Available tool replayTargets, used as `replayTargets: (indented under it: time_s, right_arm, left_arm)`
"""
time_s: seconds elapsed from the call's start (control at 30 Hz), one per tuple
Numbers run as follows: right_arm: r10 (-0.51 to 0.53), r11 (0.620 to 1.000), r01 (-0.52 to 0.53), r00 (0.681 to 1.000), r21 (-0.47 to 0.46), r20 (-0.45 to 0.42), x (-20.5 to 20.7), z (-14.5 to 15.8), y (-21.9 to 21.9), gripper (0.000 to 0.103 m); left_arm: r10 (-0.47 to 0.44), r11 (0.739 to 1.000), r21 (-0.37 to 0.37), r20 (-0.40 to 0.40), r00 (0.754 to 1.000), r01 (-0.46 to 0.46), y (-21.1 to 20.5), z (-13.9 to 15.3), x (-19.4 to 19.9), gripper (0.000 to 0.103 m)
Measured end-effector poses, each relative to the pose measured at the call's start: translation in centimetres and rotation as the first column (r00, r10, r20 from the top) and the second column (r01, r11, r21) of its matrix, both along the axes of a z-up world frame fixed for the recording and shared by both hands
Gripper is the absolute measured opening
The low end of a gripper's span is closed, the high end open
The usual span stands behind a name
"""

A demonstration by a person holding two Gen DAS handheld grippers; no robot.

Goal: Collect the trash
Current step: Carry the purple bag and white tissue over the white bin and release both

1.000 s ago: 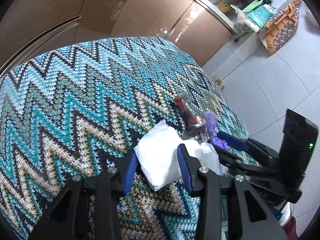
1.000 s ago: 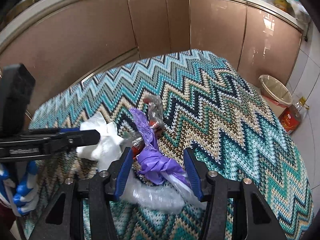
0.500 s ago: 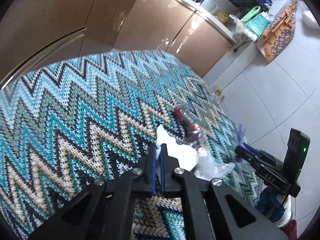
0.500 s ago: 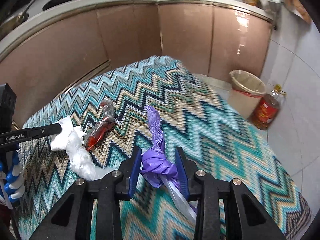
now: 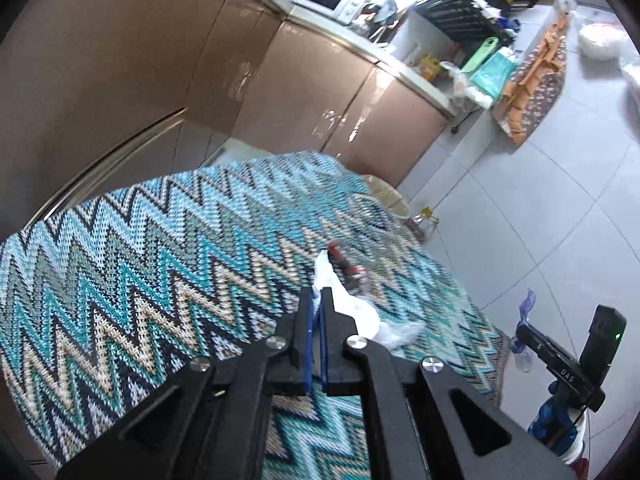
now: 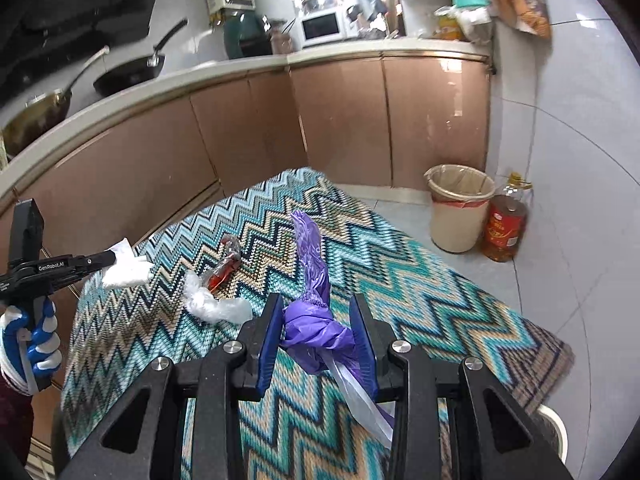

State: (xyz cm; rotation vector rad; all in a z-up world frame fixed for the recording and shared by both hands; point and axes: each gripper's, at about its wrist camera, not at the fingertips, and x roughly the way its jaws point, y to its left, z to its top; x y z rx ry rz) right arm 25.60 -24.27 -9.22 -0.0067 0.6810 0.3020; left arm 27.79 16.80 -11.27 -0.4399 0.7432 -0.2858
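Trash: crumpled white paper tissue [image 5: 344,300], knotted purple plastic bag [image 6: 316,320], clear crinkled plastic wrap [image 6: 212,304] and red-tinted wrapper [image 6: 226,268].
Left gripper [image 5: 317,300]: jaws pressed together on the tissue, lifted above the zigzag-patterned teal knit cloth [image 5: 132,264].
Right gripper [image 6: 318,324]: jaws pinching the purple bag — its tail sticks up.
Wrap and wrapper: lying on the cloth, touching.
Right view only: beige lined waste bin [image 6: 460,208] on the floor beside an oil bottle [image 6: 506,224].
Left view only: right gripper off the cloth's edge — over floor tiles.
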Motion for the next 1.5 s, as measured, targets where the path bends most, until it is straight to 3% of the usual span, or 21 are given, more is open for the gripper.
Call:
replayTargets:
  time_s: [0.17,0.33,0.47,0.6,0.9,1.07,1.23,1.33,1.4,1.5]
  right_arm:
    - [-0.071,0.997,0.069,0.997,0.034,0.044,-4.0,1.6,-3.6,0.032]
    - [-0.157,0.987,0.153,0.984,0.052,0.089,-7.8,2.9,-7.9,0.032]
    - [-0.227,0.973,0.220,0.969,0.074,0.102,-10.4,3.0,-11.9,0.032]
    - [-0.299,0.951,0.290,0.951,0.109,0.076,-12.3,1.7,-16.3,0.032]
    - [-0.387,0.908,0.381,0.922,0.174,-0.002,-13.2,-2.2,-22.9,0.032]
    - [-0.430,0.876,0.432,0.901,0.215,-0.057,-12.8,-5.1,-26.1,0.032]
    - [-0.469,0.847,0.482,0.876,0.224,-0.109,-11.8,-7.7,-28.4,0.036]
    - [-0.493,0.836,0.511,0.859,0.200,-0.135,-11.3,-8.8,-29.2,0.043]
    - [-0.519,0.822,0.537,0.843,0.187,-0.141,-11.4,-9.1,-29.6,0.047]
    - [-0.540,0.811,0.558,0.829,0.173,-0.145,-12.0,-9.3,-30.1,0.048]
  left_arm:
    - [-0.064,0.998,0.010,0.063,0.996,0.063,-2.6,3.4,-2.5,0.002]
    - [-0.176,0.984,0.030,0.120,0.977,0.174,-7.8,6.5,-4.9,0.002]
    - [-0.291,0.957,0.059,0.130,0.948,0.285,-13.6,7.7,-6.2,0.002]
    - [-0.420,0.906,0.097,0.111,0.900,0.411,-21.2,7.5,-7.3,0.002]
    - [-0.625,0.760,0.221,-0.007,0.780,0.611,-38.4,3.1,-7.7,0.002]
    - [-0.668,0.701,0.257,-0.091,0.738,0.666,-45.2,-0.6,-6.9,0.002]
    - [-0.684,0.666,0.242,-0.180,0.707,0.706,-50.1,-4.9,-5.5,0.002]
    - [-0.679,0.659,0.234,-0.226,0.699,0.715,-52.5,-7.4,-4.8,0.005]
    - [-0.685,0.648,0.209,-0.261,0.680,0.732,-53.8,-9.0,-4.4,0.005]
    - [-0.683,0.641,0.194,-0.298,0.667,0.743,-54.7,-10.7,-4.4,0.005]
